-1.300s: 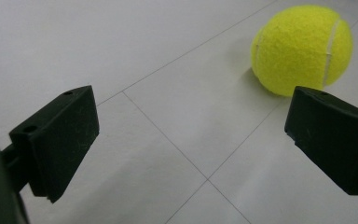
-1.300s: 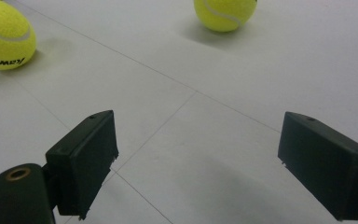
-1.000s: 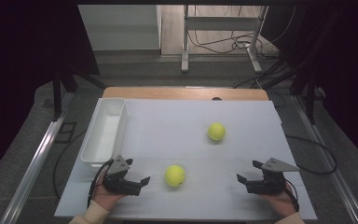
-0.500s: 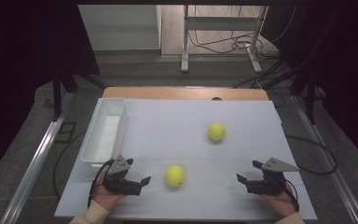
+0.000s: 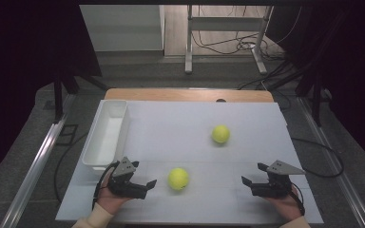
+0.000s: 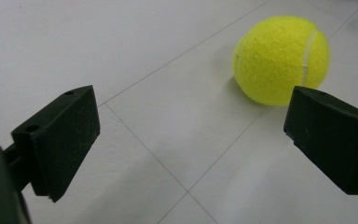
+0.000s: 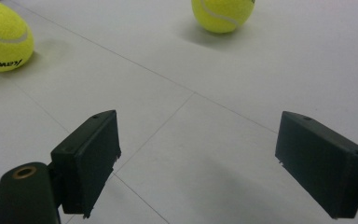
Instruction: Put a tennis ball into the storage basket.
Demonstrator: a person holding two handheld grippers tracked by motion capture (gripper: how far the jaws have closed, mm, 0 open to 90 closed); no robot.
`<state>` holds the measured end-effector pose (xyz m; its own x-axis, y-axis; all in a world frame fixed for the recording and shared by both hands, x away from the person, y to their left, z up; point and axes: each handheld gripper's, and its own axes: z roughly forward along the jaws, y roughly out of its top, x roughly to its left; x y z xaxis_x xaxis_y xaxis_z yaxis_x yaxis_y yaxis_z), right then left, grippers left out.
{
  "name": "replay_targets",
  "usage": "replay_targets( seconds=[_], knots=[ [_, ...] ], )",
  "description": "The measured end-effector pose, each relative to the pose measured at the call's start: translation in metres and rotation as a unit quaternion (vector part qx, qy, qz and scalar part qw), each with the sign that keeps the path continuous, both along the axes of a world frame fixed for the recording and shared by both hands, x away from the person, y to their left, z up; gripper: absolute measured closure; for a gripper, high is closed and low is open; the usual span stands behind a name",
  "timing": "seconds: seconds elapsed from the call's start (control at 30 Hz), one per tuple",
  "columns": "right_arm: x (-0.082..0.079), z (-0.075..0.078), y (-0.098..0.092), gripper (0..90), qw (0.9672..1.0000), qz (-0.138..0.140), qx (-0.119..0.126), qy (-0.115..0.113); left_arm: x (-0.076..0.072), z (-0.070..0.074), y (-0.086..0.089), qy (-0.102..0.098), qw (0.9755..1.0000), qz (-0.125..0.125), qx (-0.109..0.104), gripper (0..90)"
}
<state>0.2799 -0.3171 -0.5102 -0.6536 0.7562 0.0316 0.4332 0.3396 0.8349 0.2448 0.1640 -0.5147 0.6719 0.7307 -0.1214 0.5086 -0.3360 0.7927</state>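
Pre-grasp step: left gripper spread wide, empty, near ball just ahead. Right gripper also wide, empty. Next probably: left straddles ball, squeezes, carries to white bin.

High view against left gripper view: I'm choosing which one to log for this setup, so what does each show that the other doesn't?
The high view alone takes in the white bin, the far tennis ball, the right gripper, both hands and the floor around the table. The left gripper view alone shows the near tennis ball close enough to see its white seam, beyond and right of the gap between the open jaws. Both share that ball, the left gripper and the white table surface.
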Motion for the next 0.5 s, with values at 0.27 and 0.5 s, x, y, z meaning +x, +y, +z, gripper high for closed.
replay_targets(
  seconds=[0.27, 0.5],
  knots=[
    [0.000, 0.000, 0.001, 14.4, 1.0000, 0.003, -0.002, 0.002, 0.000, 0.007, -0.005, -0.002, 1.0000, -0.003, -0.007, 4.5],
    [0.000, 0.000, 0.002, 14.5, 1.0000, 0.007, -0.005, 0.002, 0.002, 0.011, -0.013, 0.000, 0.9998, -0.016, -0.010, 4.5]
  ],
)
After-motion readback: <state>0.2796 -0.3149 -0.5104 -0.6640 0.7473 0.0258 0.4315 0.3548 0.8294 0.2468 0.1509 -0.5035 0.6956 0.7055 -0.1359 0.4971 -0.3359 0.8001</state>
